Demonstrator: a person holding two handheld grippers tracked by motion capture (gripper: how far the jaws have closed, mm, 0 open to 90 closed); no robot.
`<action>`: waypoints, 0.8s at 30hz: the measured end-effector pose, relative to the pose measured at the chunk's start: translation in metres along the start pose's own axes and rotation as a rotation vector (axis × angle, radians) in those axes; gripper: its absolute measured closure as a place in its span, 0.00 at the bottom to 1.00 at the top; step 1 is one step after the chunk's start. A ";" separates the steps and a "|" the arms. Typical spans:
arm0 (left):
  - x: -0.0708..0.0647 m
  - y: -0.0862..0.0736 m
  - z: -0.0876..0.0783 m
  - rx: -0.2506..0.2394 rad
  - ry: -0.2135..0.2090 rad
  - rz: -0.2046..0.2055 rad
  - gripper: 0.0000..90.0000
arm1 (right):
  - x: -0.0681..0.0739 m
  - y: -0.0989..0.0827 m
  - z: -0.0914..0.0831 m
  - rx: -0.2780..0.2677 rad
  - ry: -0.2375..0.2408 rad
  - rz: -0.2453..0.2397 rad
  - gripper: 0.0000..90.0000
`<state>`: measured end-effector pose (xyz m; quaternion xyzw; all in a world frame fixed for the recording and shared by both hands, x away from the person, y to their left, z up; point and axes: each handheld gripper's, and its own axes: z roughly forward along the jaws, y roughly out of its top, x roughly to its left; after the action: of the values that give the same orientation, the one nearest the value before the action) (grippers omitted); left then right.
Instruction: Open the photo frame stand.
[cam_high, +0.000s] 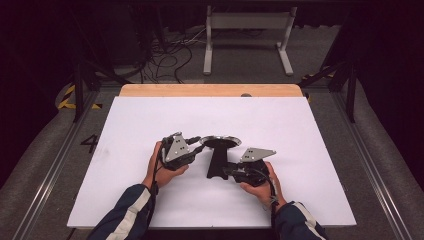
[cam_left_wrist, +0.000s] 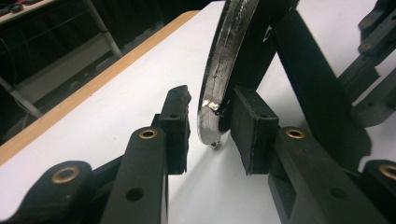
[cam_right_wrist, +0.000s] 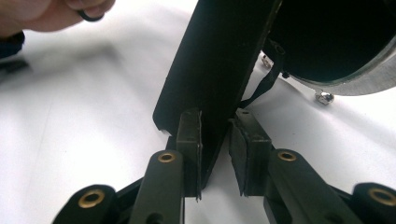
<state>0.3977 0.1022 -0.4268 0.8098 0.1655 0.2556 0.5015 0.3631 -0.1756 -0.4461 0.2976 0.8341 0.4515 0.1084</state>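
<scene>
Nearest the camera in the high view, the right gripper (cam_high: 235, 173) is clamped on the flat black handle (cam_right_wrist: 219, 65) of a round metal-rimmed pan (cam_high: 220, 141) lying on the white table (cam_high: 300, 130). Just beyond, the left gripper (cam_high: 196, 142) straddles the pan's silvery rim (cam_left_wrist: 219, 88): one pad touches its dark side, the other stands clear.

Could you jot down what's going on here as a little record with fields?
Object: black paddle-shaped thing with a round silver-rimmed head
Surface: white table
Left gripper: jaws astride the silver rim, one pad against its black back, a gap at the other pad
Right gripper: jaws around the flat black handle
Hands: one on each gripper, sleeves dark with pale stripes
</scene>
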 end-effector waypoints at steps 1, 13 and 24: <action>0.001 -0.001 -0.004 0.002 0.006 -0.019 0.75 | 0.001 0.000 -0.001 0.000 -0.011 -0.005 0.80; -0.001 -0.011 -0.030 0.043 -0.052 -0.066 0.69 | 0.006 0.001 -0.009 0.037 -0.079 -0.076 0.73; -0.003 -0.023 -0.042 0.094 -0.085 -0.078 0.67 | 0.010 0.001 -0.012 0.032 -0.092 -0.095 0.70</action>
<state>0.3703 0.1414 -0.4331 0.8354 0.1876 0.1932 0.4792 0.3503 -0.1775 -0.4372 0.2799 0.8486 0.4183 0.1630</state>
